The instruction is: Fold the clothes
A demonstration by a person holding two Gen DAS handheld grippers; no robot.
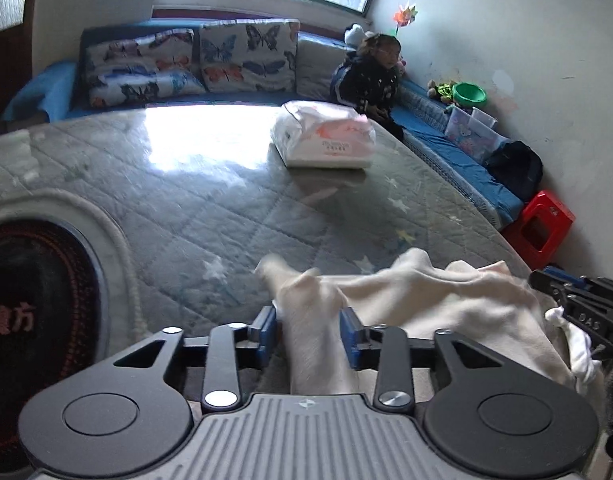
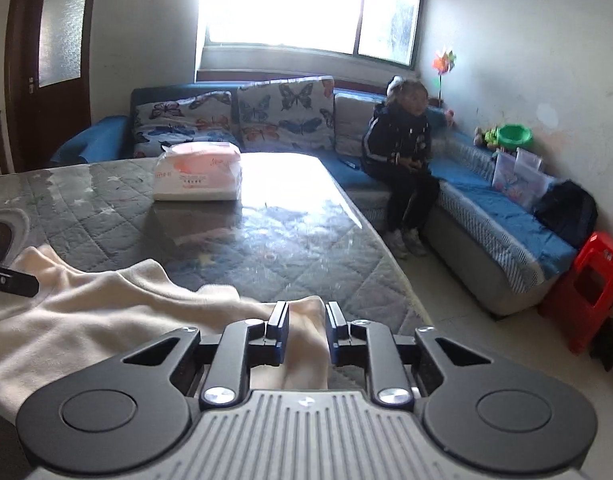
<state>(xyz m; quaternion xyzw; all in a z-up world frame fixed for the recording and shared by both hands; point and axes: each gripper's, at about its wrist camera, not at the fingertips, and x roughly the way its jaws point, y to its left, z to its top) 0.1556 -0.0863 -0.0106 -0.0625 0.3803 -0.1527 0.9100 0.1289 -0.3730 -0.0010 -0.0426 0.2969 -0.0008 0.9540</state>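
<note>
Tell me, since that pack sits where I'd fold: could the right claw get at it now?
Probably not at once: the right claw already has cream cloth between its fingers. The pack lies farther off on the quilted table, with nothing between.

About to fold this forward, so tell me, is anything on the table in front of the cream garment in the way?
Nothing close. The cream garment has bare quilted table ahead; only a white package sits far back.

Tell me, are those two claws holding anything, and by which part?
Both hold the cream garment. The left gripper pinches a bunched fold at one side, and the right gripper pinches an edge at the other.
</note>
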